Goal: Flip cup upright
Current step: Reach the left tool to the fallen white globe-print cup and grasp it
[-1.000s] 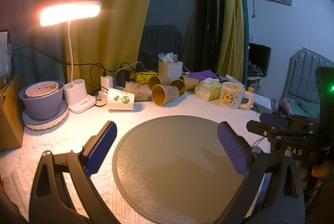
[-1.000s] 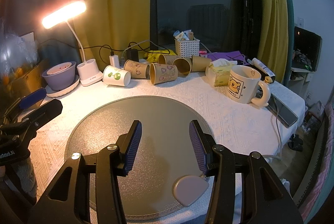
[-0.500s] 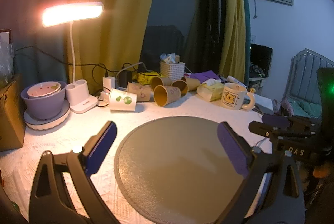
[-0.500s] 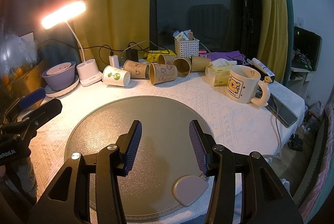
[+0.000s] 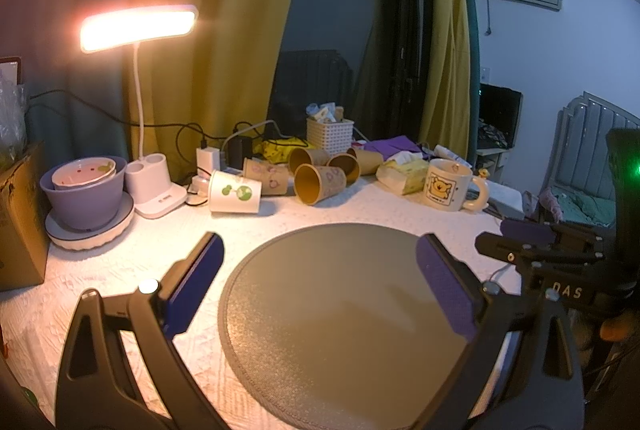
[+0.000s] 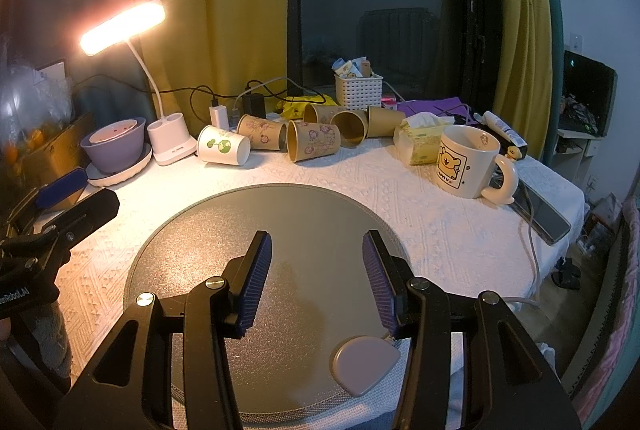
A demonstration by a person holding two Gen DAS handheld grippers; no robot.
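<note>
Several paper cups lie on their sides at the back of the table: a white cup with green print (image 5: 234,191) (image 6: 223,145) and brown printed cups (image 5: 320,183) (image 6: 313,141). A white bear mug (image 5: 450,185) (image 6: 469,161) stands upright at the right. My left gripper (image 5: 318,270) is open and empty above the round grey mat (image 5: 340,330). My right gripper (image 6: 316,264) is open and empty above the same mat (image 6: 280,222). Both are well short of the cups.
A lit desk lamp (image 5: 138,29), a purple bowl on a plate (image 5: 82,193), a cardboard box (image 5: 16,222), a white basket (image 6: 358,91), a tissue pack (image 6: 422,141), a phone with cable (image 6: 540,213) and chargers with wires crowd the table's back and right edges.
The left wrist view has shifted slightly, with the cups sitting a little lower and further right. The right gripper has barely moved. Both stay open.
</note>
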